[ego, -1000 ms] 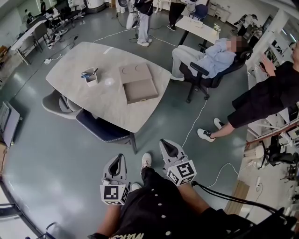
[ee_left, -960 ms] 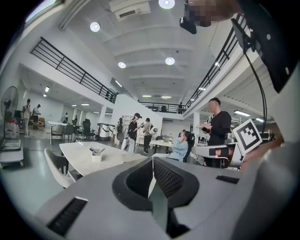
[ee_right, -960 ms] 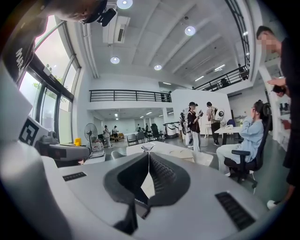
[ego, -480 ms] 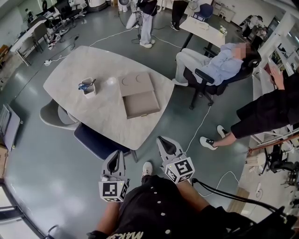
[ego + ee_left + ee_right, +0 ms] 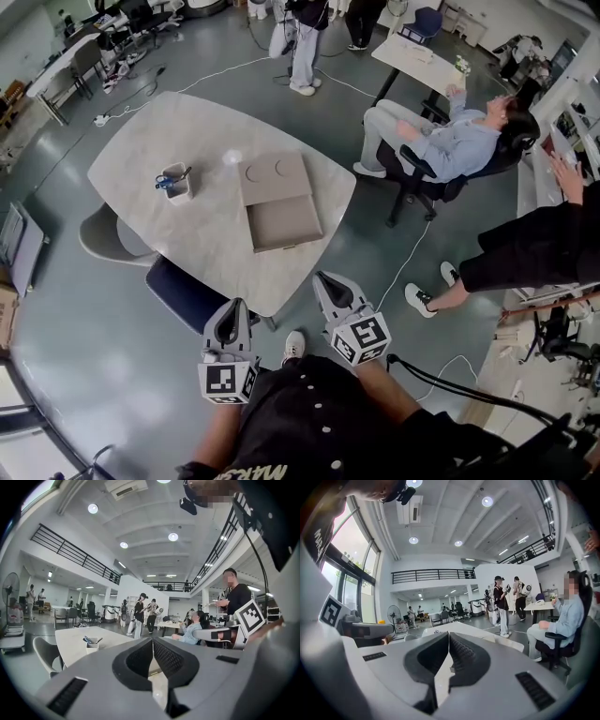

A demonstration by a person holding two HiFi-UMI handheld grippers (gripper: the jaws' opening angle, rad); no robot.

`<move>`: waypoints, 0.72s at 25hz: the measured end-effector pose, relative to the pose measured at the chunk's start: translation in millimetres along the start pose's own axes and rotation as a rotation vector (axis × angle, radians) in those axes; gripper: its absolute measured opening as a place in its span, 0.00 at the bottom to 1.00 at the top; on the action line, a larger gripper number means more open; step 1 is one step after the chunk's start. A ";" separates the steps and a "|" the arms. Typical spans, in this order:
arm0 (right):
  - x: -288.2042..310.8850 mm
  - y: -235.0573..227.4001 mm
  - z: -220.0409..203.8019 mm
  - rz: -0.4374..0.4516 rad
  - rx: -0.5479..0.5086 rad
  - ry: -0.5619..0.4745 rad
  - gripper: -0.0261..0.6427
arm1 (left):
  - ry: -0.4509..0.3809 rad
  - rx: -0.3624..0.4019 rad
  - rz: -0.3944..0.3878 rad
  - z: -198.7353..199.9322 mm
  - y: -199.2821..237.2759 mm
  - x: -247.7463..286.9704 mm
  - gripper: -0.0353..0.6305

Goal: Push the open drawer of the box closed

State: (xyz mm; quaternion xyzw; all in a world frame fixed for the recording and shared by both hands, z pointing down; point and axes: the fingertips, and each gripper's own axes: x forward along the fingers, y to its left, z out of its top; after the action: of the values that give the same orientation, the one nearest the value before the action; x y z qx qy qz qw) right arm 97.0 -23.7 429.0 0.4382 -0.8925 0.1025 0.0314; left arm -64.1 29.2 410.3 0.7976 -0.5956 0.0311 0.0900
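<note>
The left gripper (image 5: 152, 640) has its jaws fully together, holding nothing. The right gripper (image 5: 448, 634) also has its jaws together and empty, short of the bench (image 5: 141, 155).

No readable text or labels

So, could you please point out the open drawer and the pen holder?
open drawer (image 5: 284, 222): head view, on its inner floor.
pen holder (image 5: 177, 185): head view, on its white side wall.

Grey left tongs (image 5: 235, 305) and right tongs (image 5: 320, 277), checker-marked cubes (image 5: 226, 383) — black buttoned shirt (image 5: 309, 408), black cable (image 5: 450, 382).
</note>
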 end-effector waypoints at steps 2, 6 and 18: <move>4.8 -1.8 0.5 0.006 0.014 0.007 0.04 | 0.007 -0.001 0.005 2.0 0.8 1.1 0.08; 16.5 -6.5 -4.1 0.006 0.044 0.018 0.04 | 0.028 -0.002 0.012 -1.7 8.0 6.1 0.08; 61.0 -21.0 0.9 -0.055 0.056 0.028 0.04 | 0.037 -0.008 -0.027 0.7 42.4 44.5 0.08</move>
State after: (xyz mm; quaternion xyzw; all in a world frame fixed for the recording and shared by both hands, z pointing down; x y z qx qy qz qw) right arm 76.1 -83.7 440.2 0.4616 -0.8765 0.1326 0.0341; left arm -91.8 -24.6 421.2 0.8046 -0.5830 0.0424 0.1046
